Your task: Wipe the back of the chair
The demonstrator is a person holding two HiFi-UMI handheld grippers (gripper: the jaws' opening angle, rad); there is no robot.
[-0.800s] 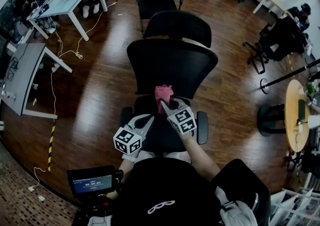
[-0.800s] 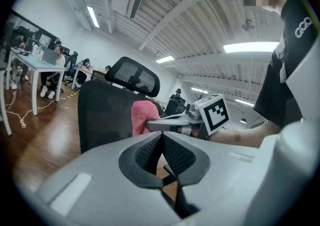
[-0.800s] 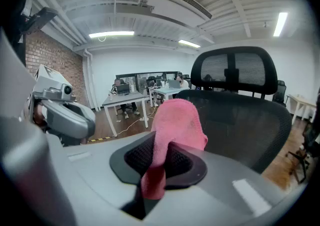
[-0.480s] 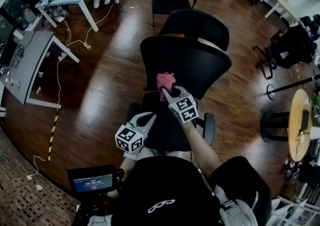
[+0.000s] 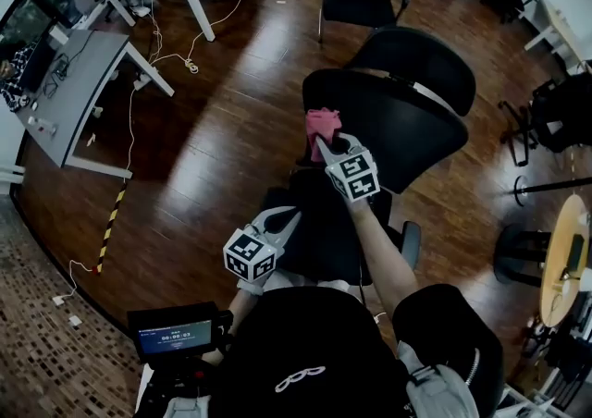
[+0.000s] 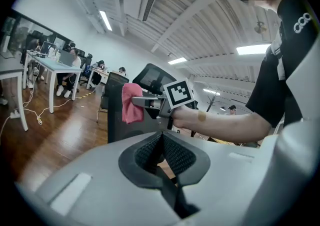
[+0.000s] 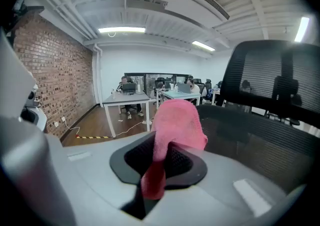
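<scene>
A black mesh office chair (image 5: 407,125) stands in front of me, its backrest (image 7: 260,135) filling the right of the right gripper view. My right gripper (image 5: 326,143) is shut on a pink cloth (image 5: 322,121), held at the left edge of the backrest near its top. The cloth (image 7: 175,125) bunches out of the jaws, and it hangs as a pink fold (image 6: 132,102) in the left gripper view. My left gripper (image 5: 285,220) stays low over the chair's seat (image 5: 324,222), jaws shut with nothing between them.
A second black chair (image 5: 425,55) stands just behind the first. Grey desks (image 5: 74,97) and cables (image 5: 139,83) lie at the left on the wooden floor. A round wooden table (image 5: 564,259) is at the right edge. People sit at desks (image 7: 127,100) far off.
My right gripper has carried the pink cloth up from the seat area to the backrest's left upper edge. The view has shifted left. My left gripper has barely moved.
</scene>
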